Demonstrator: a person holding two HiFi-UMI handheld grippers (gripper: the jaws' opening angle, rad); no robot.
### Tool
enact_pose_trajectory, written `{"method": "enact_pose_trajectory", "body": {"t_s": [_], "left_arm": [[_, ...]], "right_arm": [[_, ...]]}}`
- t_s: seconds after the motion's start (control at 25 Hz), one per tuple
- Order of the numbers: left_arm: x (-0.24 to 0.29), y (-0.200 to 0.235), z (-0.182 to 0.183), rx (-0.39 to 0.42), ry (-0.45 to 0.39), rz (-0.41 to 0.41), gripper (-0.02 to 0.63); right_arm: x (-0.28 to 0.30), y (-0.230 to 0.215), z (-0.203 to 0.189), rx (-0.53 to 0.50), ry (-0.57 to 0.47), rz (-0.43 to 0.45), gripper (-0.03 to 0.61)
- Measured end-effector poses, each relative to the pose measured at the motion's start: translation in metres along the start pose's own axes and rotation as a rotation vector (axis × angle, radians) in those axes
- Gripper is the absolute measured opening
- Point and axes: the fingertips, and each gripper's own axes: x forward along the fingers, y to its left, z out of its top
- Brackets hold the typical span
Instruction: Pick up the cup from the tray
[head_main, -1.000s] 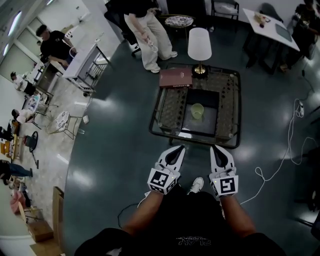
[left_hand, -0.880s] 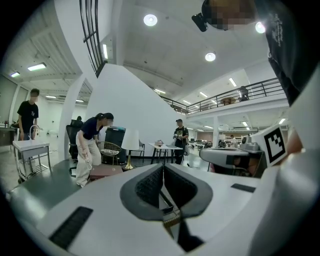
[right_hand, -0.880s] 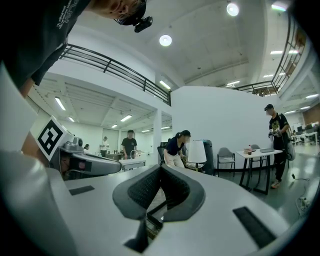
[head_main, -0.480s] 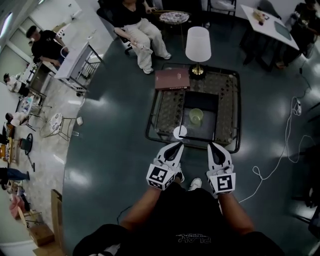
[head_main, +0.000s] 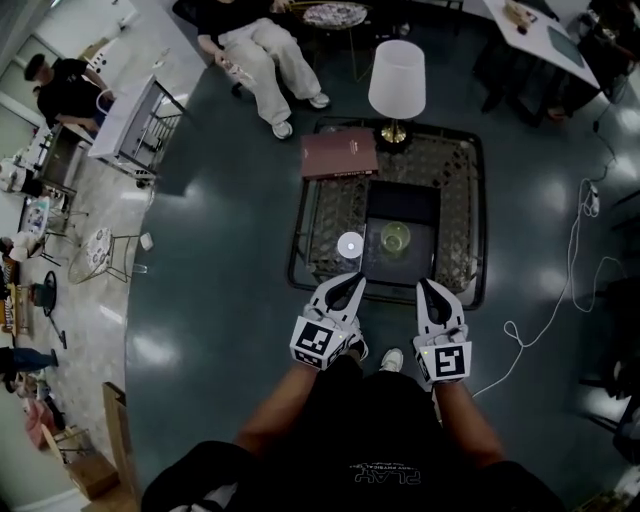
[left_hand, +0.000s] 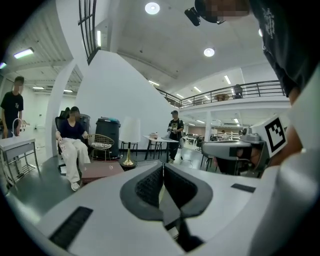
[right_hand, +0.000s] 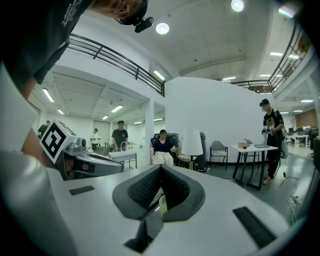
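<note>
Two grippers both closed, holding nothing. Cup (head_main: 395, 237) standing upright on dark tray (head_main: 402, 200), lying 1 o'clock from left gripper (head_main: 358, 278), 11 o'clock from right gripper (head_main: 421, 285); neither looking clearly nearer. Jaws needing opening first.

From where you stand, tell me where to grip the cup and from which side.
Take the cup by its wall just under the rim, probably from the near side with the right gripper, which lines up with it. It stands upright and alone on the tray, so its near side is free; the lamp stands beyond it. The jaws are shut: open them first.
</note>
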Motion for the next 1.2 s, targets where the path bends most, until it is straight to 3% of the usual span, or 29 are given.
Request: {"method": "enact_pose_trajectory", "body": {"t_s": [0.36,0.72,1.12,1.2], "left_arm": [[0.029,0.028,-0.001,0.005,0.002,-0.061,0.012],[0.051,0.027,-0.002,0.066,0.026,-0.132,0.012],[0.076,0.027,-0.022,0.044,0.092,-0.038,0.016],[0.085,0.027,-0.028,0.05,0.103,-0.022,0.047]], "right_arm": [[0.04,-0.016,-0.006,0.005,0.021,-0.075,0.011],[0.057,-0.035,0.006,0.006,0.01,-0.128,0.011],[0.065,-0.051,-0.006,0.024,0.045,-0.06,0.011],[0.07,-0.054,-0.013,0.032,0.053,-0.04,0.011]]}}
